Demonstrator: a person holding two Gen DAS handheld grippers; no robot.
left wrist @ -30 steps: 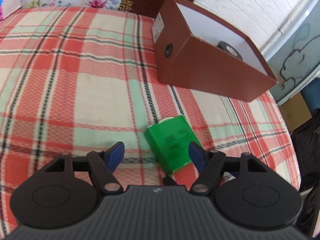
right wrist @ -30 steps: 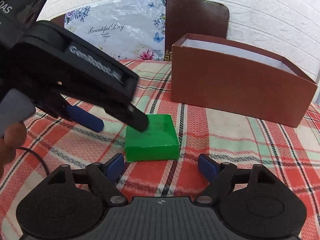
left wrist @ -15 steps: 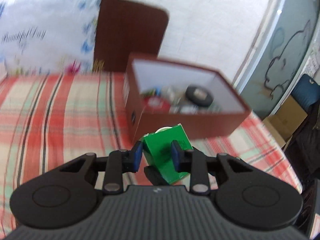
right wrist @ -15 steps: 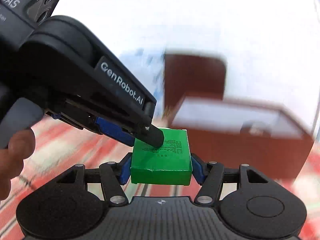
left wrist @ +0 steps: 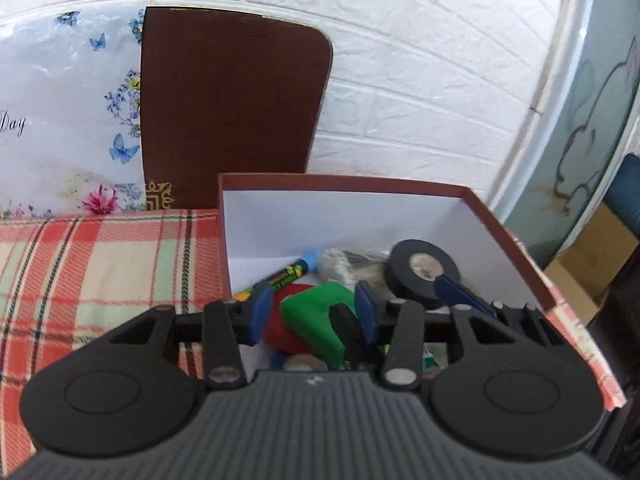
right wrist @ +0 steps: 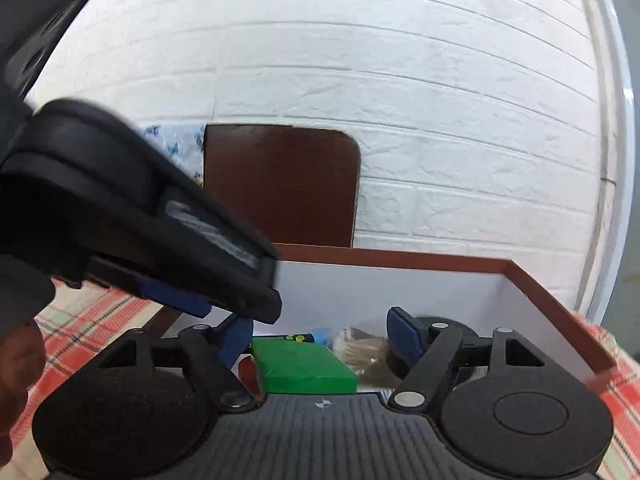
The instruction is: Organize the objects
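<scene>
The green box (left wrist: pixel 316 322) lies tilted inside the brown cardboard box (left wrist: pixel 348 183), on top of a red item (left wrist: pixel 286 330). It also shows in the right wrist view (right wrist: pixel 304 368). My left gripper (left wrist: pixel 310 314) is over the brown box with its blue pads apart on either side of the green box, not pressing it. My right gripper (right wrist: pixel 320 338) is open too, its pads wide of the green box. The brown box's far rim shows in the right wrist view (right wrist: pixel 400 260).
Inside the brown box lie a roll of black tape (left wrist: pixel 424 272), a marker (left wrist: pixel 290 276) and a grey bundle (left wrist: pixel 348 264). A plaid cloth (left wrist: pixel 100 272) covers the table. A brown board (left wrist: pixel 232 108) and a flowered sheet (left wrist: pixel 64 120) lean on the white brick wall.
Both grippers carried the green box from the plaid cloth up and over the brown box. Both have now opened, and the green box has dropped in among the other items.
</scene>
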